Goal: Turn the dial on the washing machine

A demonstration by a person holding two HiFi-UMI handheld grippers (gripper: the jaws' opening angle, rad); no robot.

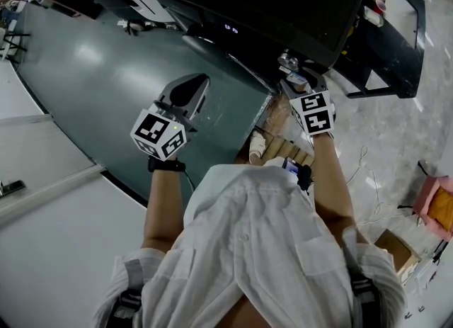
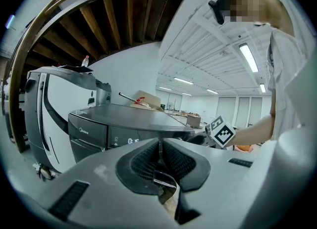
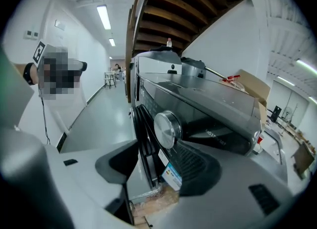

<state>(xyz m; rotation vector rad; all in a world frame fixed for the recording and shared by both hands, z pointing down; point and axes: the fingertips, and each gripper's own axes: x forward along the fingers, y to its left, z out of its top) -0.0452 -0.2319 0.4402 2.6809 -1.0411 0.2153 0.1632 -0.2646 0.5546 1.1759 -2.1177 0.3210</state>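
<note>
The dark grey washing machine (image 1: 283, 8) stands ahead of me, and its lit display faces the left gripper view (image 2: 132, 140). Its round silver dial (image 3: 166, 129) is on the front panel. My right gripper (image 3: 156, 155) is open right at the dial, which sits just beyond the tip of the right pad (image 3: 193, 166) and is not clamped. In the head view the right gripper (image 1: 291, 70) reaches the machine's front corner. My left gripper (image 2: 159, 150) is shut on nothing, held back over the floor (image 1: 185, 91) and pointing at the machine.
A wooden pallet (image 1: 283, 151) lies under the machine. A cardboard box (image 3: 250, 87) rests on its lid. A white appliance (image 2: 49, 104) stands beside it. Grey-green floor (image 1: 92, 71) spreads to the left, and cables (image 1: 368, 178) trail on the pale floor at right.
</note>
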